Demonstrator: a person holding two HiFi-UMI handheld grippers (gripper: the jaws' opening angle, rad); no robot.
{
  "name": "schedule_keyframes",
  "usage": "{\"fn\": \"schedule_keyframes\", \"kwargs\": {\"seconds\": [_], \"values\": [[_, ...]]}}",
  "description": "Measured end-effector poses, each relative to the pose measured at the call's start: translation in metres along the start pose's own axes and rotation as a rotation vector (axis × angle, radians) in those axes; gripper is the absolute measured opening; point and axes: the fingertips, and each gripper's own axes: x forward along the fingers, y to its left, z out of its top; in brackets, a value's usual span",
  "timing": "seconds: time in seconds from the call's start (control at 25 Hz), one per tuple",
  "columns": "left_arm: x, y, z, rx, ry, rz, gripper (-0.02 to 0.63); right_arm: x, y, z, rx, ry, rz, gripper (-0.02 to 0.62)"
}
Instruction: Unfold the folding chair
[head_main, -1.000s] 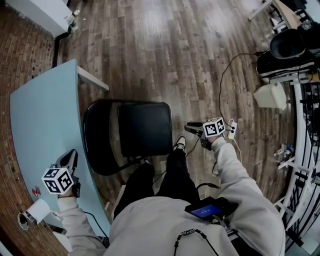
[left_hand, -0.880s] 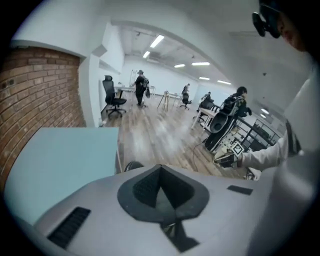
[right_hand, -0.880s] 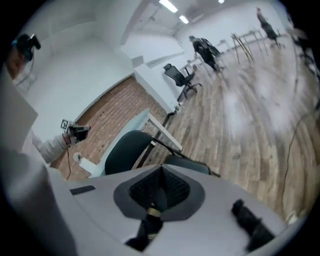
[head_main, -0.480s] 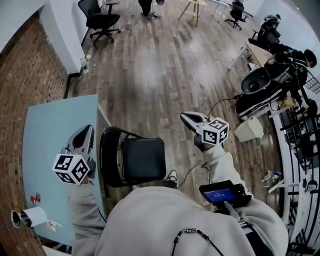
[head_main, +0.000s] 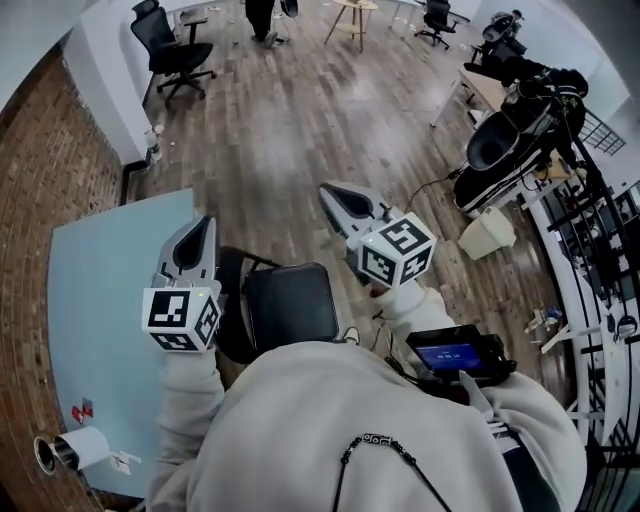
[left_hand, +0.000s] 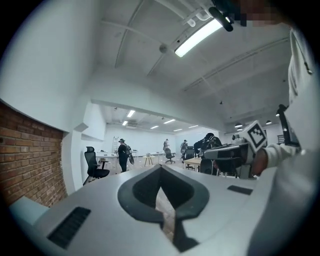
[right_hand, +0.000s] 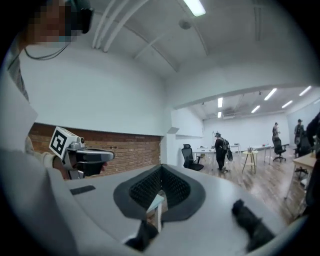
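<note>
The black folding chair (head_main: 290, 305) stands opened on the wood floor right in front of me, seat flat, its curved back frame partly hidden behind my left gripper. My left gripper (head_main: 196, 230) hovers high above the chair's left side and holds nothing. My right gripper (head_main: 335, 192) floats above the chair's right side, also with nothing in it. Both point out level across the room. In the left gripper view the jaws (left_hand: 161, 167) meet, and the right gripper (left_hand: 235, 152) shows at the side. The right gripper view shows its jaws (right_hand: 161, 167) shut and the left gripper (right_hand: 90, 156).
A light blue table (head_main: 100, 300) runs along the brick wall at my left, with a paper roll (head_main: 70, 450) on its near end. A white bin (head_main: 487, 232) and dark equipment (head_main: 510, 140) stand at right. An office chair (head_main: 170, 45) and a person (head_main: 262, 15) are far off.
Both grippers have risen from low beside the chair to chest height and now point level. The right gripper has drawn away from the chair's right side. The head view has tilted up.
</note>
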Motion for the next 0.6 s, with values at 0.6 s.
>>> {"fn": "schedule_keyframes", "kwargs": {"seconds": [0.6], "values": [[-0.008,-0.034,0.018,-0.005,-0.128,-0.011,0.005,0.027,0.113,0.026,-0.051,-0.069,0.049,0.008]]}}
